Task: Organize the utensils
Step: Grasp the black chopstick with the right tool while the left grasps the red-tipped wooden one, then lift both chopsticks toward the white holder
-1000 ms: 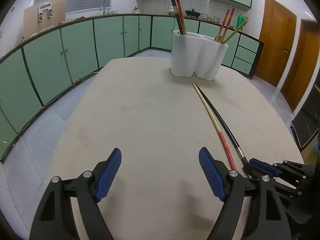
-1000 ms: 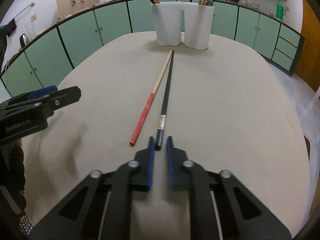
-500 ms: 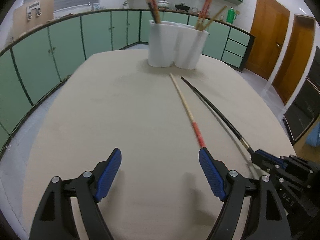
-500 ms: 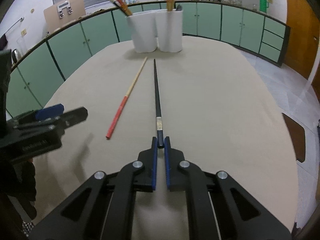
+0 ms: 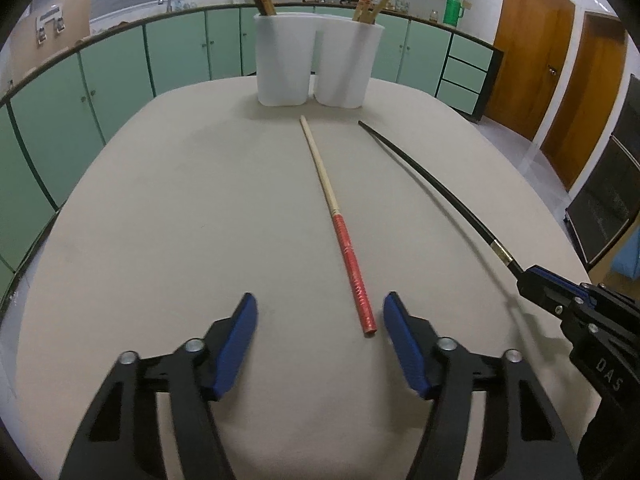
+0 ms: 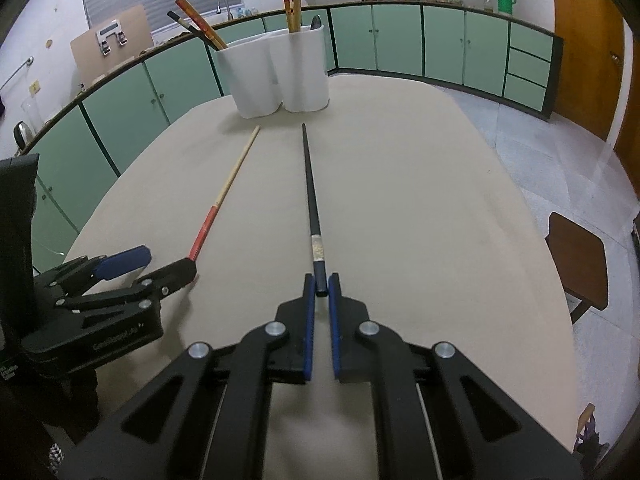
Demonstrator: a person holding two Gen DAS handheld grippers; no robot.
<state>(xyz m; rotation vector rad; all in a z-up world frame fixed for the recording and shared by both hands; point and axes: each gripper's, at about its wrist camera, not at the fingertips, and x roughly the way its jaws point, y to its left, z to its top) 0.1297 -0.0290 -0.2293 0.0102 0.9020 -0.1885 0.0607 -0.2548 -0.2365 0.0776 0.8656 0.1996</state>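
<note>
A wooden chopstick with a red handle (image 5: 338, 222) lies on the beige table (image 5: 160, 220); its red end sits just ahead of my open, empty left gripper (image 5: 320, 316), near the right finger. It also shows in the right wrist view (image 6: 224, 196). My right gripper (image 6: 321, 286) is shut on the butt end of a black chopstick (image 6: 311, 196), which points toward the white two-cup holder (image 6: 280, 76). The black chopstick (image 5: 432, 184) and the holder (image 5: 316, 66) also show in the left wrist view. The holder has several chopsticks standing in it.
Green cabinets and a counter ring the table. Wooden doors (image 5: 560, 68) stand at the right. A brown stool (image 6: 576, 256) stands beside the table's right edge. The left gripper body (image 6: 100, 300) is close on the right gripper's left.
My left gripper has moved right and forward, so the red-handled chopstick's end now lies between its fingers. My right gripper has swung the black chopstick away from the red one.
</note>
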